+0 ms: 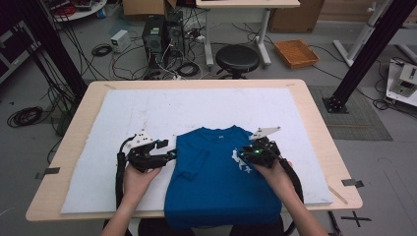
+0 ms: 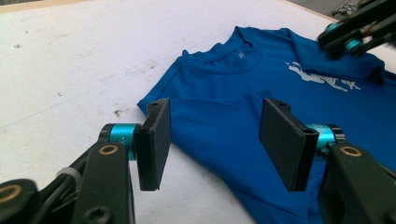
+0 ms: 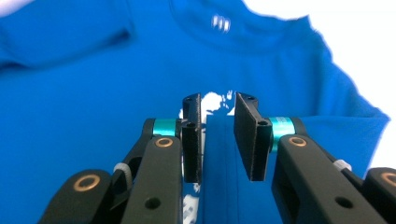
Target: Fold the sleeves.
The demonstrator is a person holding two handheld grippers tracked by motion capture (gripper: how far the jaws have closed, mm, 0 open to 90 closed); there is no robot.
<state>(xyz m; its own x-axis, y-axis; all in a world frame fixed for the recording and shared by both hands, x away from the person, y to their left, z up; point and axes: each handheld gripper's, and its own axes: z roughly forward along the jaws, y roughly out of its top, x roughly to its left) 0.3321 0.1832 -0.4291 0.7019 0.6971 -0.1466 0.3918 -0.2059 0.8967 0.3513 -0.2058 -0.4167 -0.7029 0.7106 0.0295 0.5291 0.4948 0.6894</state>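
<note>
Here the blue T-shirt [image 1: 221, 172] lies between both tongs — left tongs [image 1: 169, 155] wide open, right tongs [image 3: 217, 140] slightly parted, both empty.

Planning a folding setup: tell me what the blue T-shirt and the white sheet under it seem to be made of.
Blue T-shirt: soft knit fabric, probably cotton or a blend; matte, ribbed collar, limp folded sleeves, white print. White sheet: flat and stiff-looking, possibly foam board or painted board; matte, with scuffs and specks in the left gripper view.

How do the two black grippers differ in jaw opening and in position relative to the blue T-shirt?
The left gripper has wide-open jaws; the right gripper has jaws with a narrow gap. The left gripper sits at the edge of the blue T-shirt, by its folded sleeve; the right gripper is over the shirt's white print. Neither clamps fabric; each is hand-held.
</note>
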